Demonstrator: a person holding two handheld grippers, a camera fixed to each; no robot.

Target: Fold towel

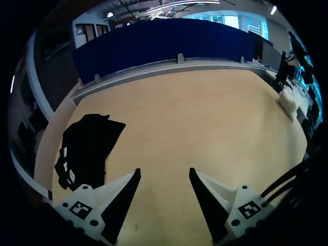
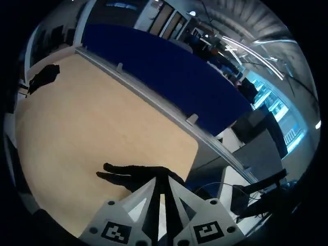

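A crumpled black towel [image 1: 88, 147] with small white tags lies on the light wooden table [image 1: 197, 123], ahead and to the left of my left gripper [image 1: 165, 172]. That gripper is open, its fingers spread wide over bare wood. My right gripper [image 2: 162, 179] is at the table's far right end, with its fingertips drawn almost together. They pinch the near edge of a second black towel [image 2: 131, 174], which lies flat by the table's edge. The first pile of black towel [image 2: 44, 76] shows far off at the table's other end.
A blue divider panel [image 1: 164, 45] on a grey rail runs along the table's far side. A white lumpy object [image 1: 288, 104] sits at the table's right edge. Beyond the table's end stand a dark office chair [image 2: 266, 188] and desks.
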